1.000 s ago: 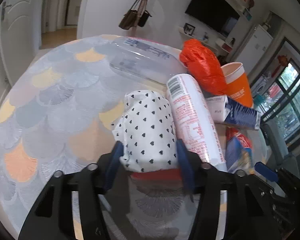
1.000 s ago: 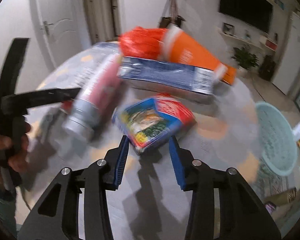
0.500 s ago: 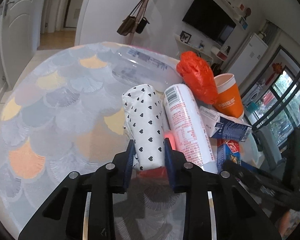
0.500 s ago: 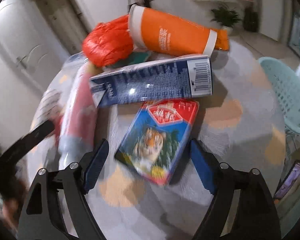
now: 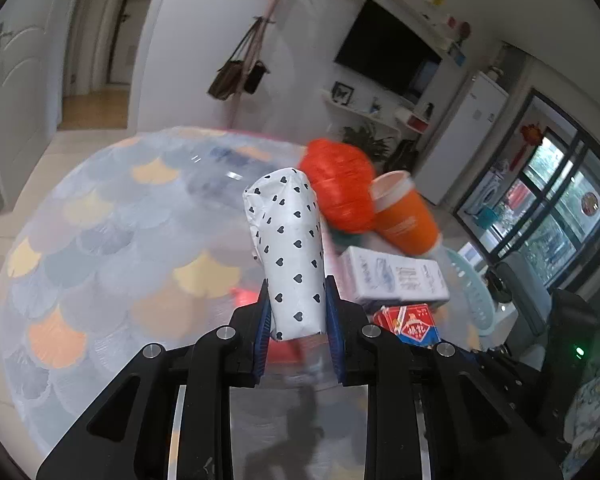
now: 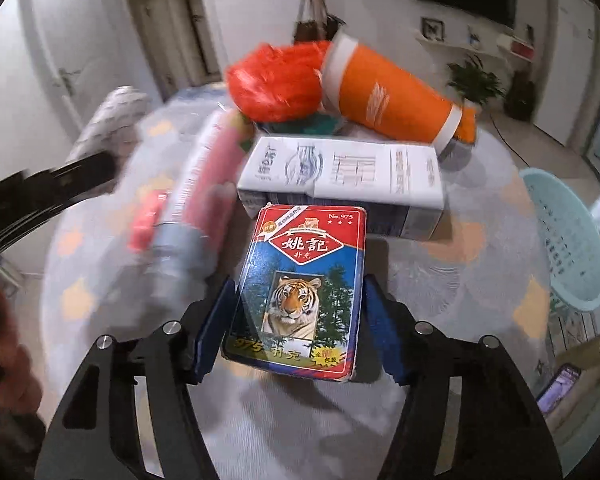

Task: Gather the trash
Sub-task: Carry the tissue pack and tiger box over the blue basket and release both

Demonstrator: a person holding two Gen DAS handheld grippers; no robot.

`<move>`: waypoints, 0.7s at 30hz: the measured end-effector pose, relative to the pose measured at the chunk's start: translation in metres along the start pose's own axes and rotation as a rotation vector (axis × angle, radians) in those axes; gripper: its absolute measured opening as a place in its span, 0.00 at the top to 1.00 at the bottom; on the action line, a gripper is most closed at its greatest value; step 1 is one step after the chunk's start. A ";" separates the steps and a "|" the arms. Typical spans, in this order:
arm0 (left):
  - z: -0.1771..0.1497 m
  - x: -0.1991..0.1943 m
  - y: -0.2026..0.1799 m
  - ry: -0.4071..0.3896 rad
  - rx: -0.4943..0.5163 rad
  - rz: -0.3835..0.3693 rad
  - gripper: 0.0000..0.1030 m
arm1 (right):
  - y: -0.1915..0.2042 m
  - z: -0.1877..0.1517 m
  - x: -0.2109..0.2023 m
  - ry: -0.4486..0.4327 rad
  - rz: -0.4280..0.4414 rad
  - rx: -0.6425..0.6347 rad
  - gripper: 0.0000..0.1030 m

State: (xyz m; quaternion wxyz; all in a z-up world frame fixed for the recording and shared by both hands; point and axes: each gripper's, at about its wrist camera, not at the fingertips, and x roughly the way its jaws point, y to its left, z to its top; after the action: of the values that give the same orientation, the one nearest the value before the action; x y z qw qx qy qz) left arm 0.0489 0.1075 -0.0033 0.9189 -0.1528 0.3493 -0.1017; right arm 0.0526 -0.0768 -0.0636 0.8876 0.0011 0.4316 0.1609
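The left tool (image 5: 298, 312) has closed on the white heart-print packet (image 5: 288, 248), which a second ago still lay on the desk (image 5: 100, 240) between open jaws; it now sticks up out of the grip and looks clear of the cloth, so the first piece of trash seems secured. The right tool (image 6: 298, 328) has moved in around the tiger card box (image 6: 300, 284). Its jaws opened wide and are now closing, with the box between them and a small gap still visible on each side. The box lies on the desk just in front of the white carton (image 6: 340, 176). The orange cup (image 6: 392, 96), red bag (image 6: 276, 76) and pink tube (image 6: 204, 184) remain uncollected. The pale green basket (image 6: 568, 240) beside the desk looks the likely destination.
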 end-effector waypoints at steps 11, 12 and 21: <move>0.023 0.025 -0.090 0.002 0.145 -0.126 0.78 | -0.074 0.027 -0.079 -0.221 -0.050 0.090 0.42; 0.026 0.032 -0.101 0.009 0.161 -0.140 0.78 | -0.091 0.032 -0.082 -0.238 -0.081 0.114 0.42; 0.038 0.106 -0.193 0.105 0.253 -0.261 0.78 | -0.209 0.043 -0.087 -0.287 -0.268 0.288 0.42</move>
State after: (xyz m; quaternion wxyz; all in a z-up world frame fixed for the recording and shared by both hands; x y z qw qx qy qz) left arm 0.1375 -0.0955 0.0268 0.8903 -0.0745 0.3583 -0.2710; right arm 0.0947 -0.2937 0.0002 0.9439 0.0931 0.3160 -0.0234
